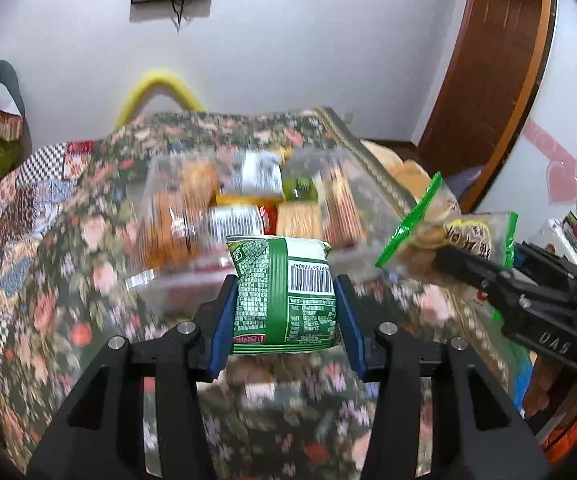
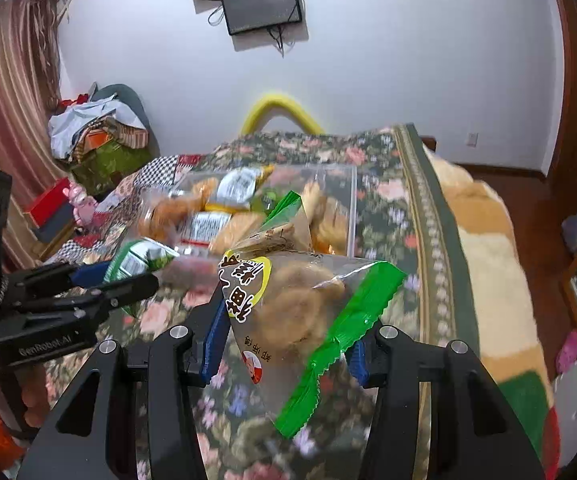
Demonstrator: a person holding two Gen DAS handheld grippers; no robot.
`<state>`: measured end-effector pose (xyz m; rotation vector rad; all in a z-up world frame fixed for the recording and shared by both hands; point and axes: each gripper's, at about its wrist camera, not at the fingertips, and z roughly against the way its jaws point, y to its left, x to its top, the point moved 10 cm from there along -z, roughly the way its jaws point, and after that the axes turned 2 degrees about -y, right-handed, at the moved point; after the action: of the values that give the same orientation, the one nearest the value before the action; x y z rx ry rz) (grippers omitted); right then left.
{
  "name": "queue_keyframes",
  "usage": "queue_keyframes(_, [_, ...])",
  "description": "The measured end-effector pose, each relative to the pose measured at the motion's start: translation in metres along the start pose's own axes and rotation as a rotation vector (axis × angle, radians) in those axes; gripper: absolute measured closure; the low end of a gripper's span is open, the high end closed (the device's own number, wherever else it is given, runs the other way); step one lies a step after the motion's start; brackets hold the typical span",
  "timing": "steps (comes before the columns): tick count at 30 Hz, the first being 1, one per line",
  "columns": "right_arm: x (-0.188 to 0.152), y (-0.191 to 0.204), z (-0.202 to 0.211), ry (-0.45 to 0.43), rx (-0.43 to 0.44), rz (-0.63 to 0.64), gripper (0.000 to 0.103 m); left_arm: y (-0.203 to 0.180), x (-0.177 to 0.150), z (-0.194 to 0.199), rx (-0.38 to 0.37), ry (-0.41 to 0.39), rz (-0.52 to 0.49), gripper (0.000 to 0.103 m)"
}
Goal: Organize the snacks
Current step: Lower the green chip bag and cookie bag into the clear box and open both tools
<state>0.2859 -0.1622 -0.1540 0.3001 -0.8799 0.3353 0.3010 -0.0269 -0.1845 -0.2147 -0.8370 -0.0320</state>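
Near bed edge (image 2: 420,200) – both packets up w/ room over clear bin (image 2: 352,200).

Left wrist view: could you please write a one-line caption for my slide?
Left tool holds a green snack packet above the floral blanket, before a clear box of snacks; right tool holds a green-edged pastry bag.

"GenRobot.AI" on left gripper (image 2: 128,280); barcode on green packet (image 1: 284,292).
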Motion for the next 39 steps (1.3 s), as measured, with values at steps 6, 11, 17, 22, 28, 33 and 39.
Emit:
queue_keyframes(6, [0.026, -0.011, -0.014, -0.039, -0.055, 0.006, 0.057, 0.011, 0.028, -0.017, -0.002, -0.023, 0.028, 0.056])
queue_keyframes(11, [0.043, -0.027, -0.029, -0.057, -0.121, -0.009, 0.057, 0.022, 0.044, -0.042, 0.007, -0.017, 0.054, 0.056])
queue_keyframes(17, [0.046, -0.039, -0.049, -0.037, -0.18, -0.033, 0.057, 0.03, 0.053, -0.067, 0.02, -0.001, 0.07, 0.056])
queue_keyframes(22, [0.044, -0.038, -0.061, -0.021, -0.174, -0.054, 0.057, 0.036, 0.052, -0.082, 0.042, 0.017, 0.069, 0.056])
queue_keyframes(28, [0.037, -0.027, -0.069, -0.001, -0.152, -0.025, 0.057, 0.035, 0.05, -0.088, 0.059, 0.015, 0.036, 0.052])
queue_keyframes(33, [0.033, -0.02, -0.08, 0.039, -0.124, -0.01, 0.055, 0.035, 0.051, -0.086, 0.045, 0.021, 0.05, 0.046])
queue_keyframes(39, [0.033, -0.018, -0.076, 0.053, -0.128, 0.002, 0.051, 0.034, 0.054, -0.075, 0.035, 0.005, 0.063, 0.046])
